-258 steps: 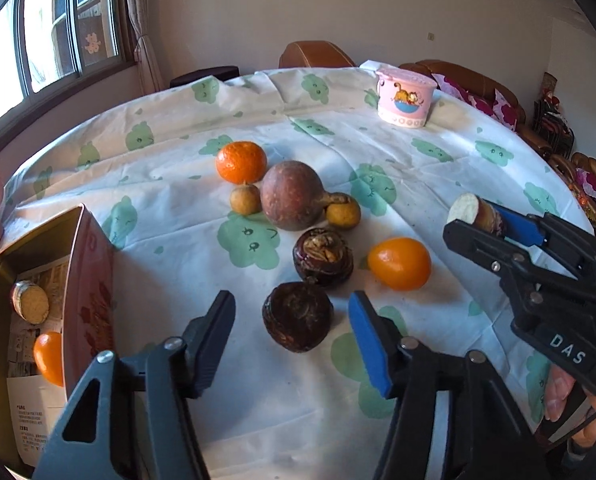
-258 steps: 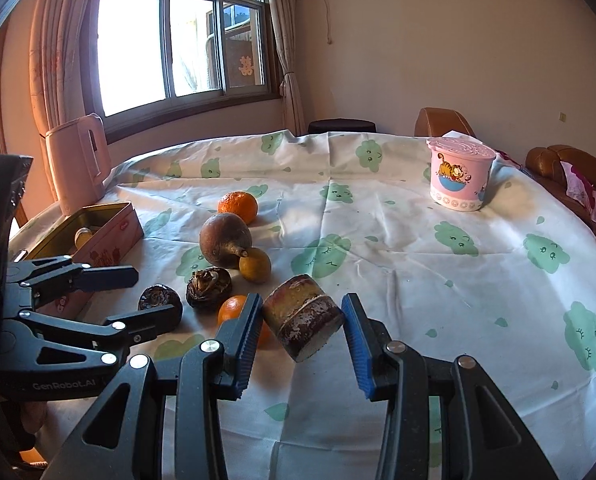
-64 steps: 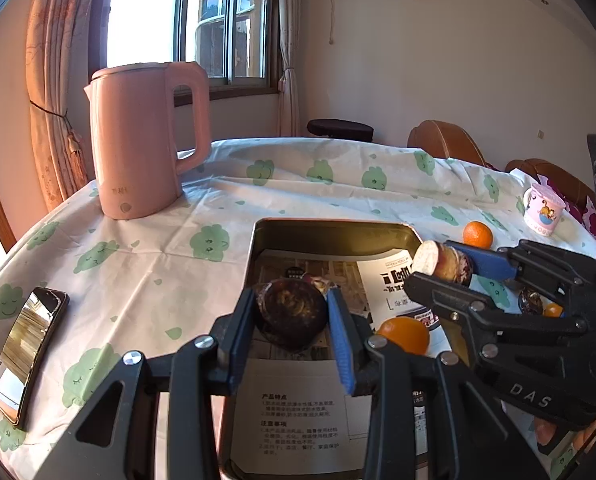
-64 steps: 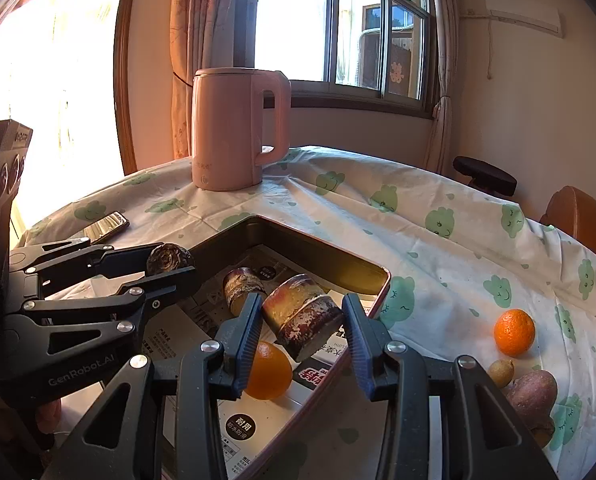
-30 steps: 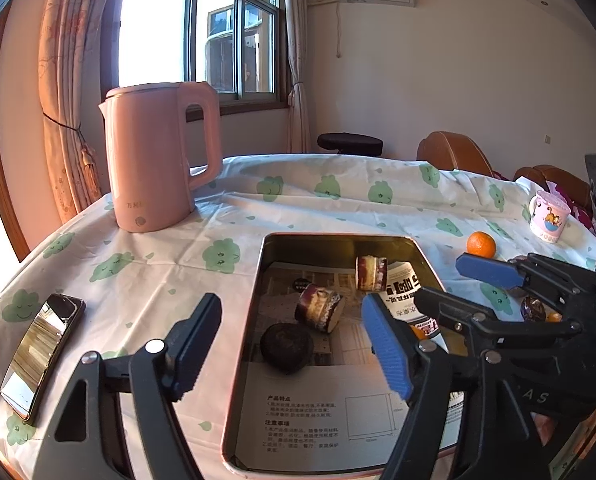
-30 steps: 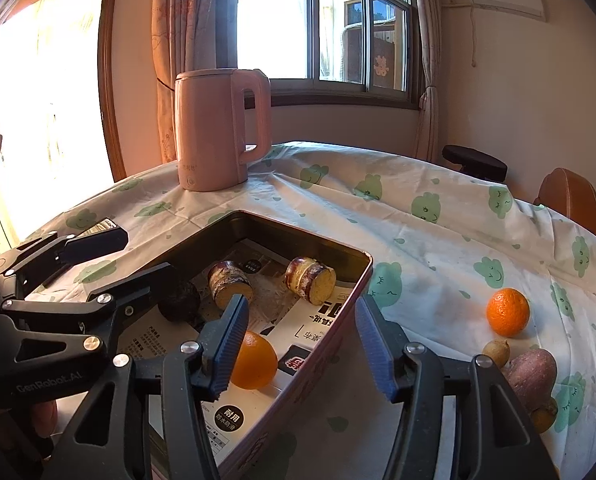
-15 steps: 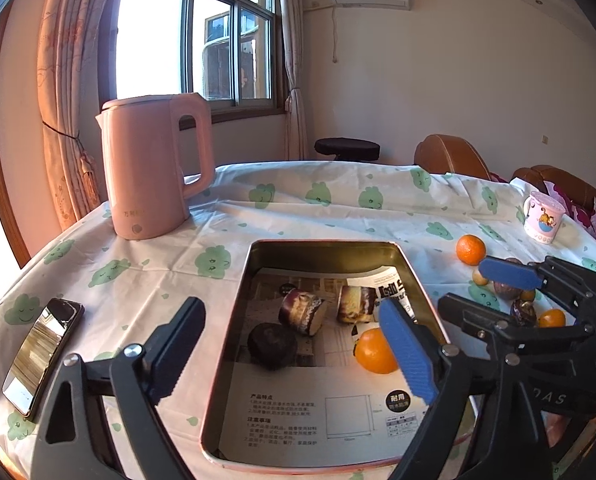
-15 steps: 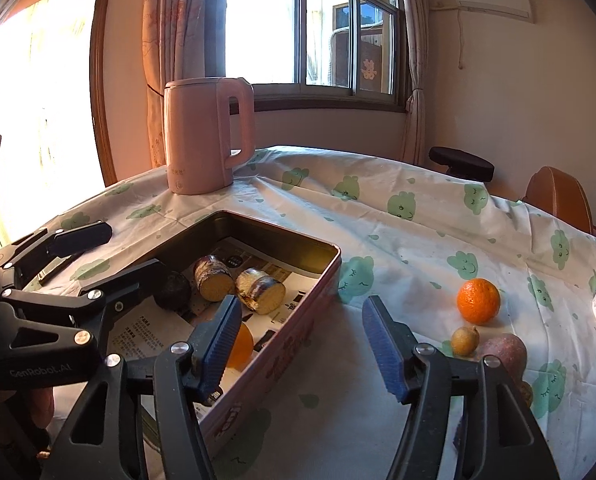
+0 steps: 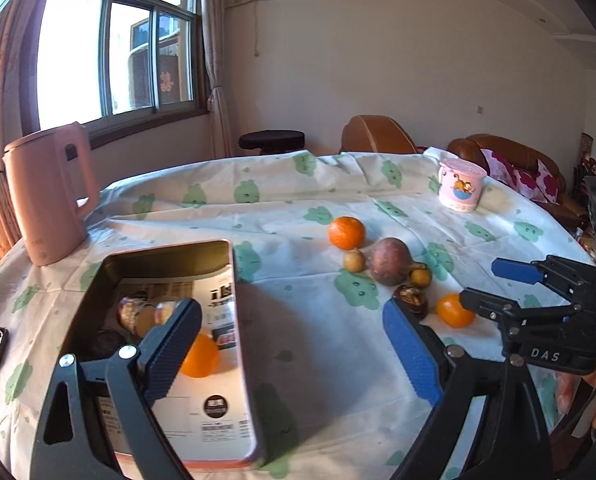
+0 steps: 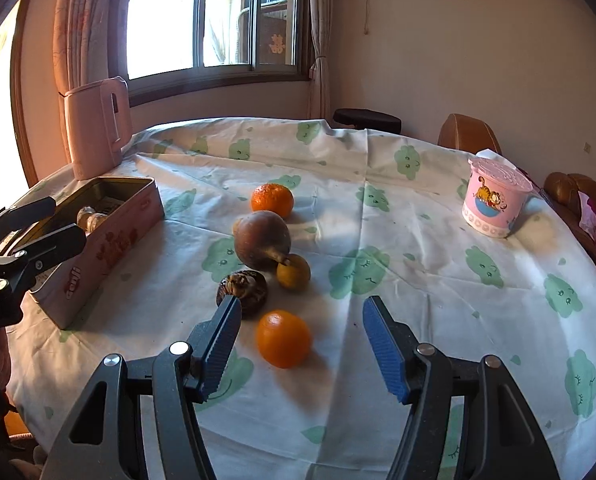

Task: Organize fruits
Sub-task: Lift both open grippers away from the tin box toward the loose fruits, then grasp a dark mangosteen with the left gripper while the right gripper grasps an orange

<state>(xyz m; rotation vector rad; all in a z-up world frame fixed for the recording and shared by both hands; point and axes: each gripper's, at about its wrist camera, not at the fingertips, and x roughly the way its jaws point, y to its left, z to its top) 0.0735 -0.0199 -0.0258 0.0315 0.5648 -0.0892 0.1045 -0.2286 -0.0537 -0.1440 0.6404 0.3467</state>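
- Loose fruit sits mid-table: a round orange (image 10: 283, 338) nearest, a dark wrinkled fruit (image 10: 242, 290) just beside it, a big brown-purple one (image 10: 262, 245) behind.
- The pink rectangular tin (image 10: 110, 236) (more fruit inside) is toward the table's left edge.
- Right gripper (image 10: 301, 350) hovers spread wide around the orange, empty.
- Left gripper (image 9: 294, 346) is opening, nothing between its jaws.

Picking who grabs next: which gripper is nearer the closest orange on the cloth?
Right. The right gripper is open with the orange lying just ahead between its fingers, untouched. The left gripper is empty, its jaws opening, beside the tin box.
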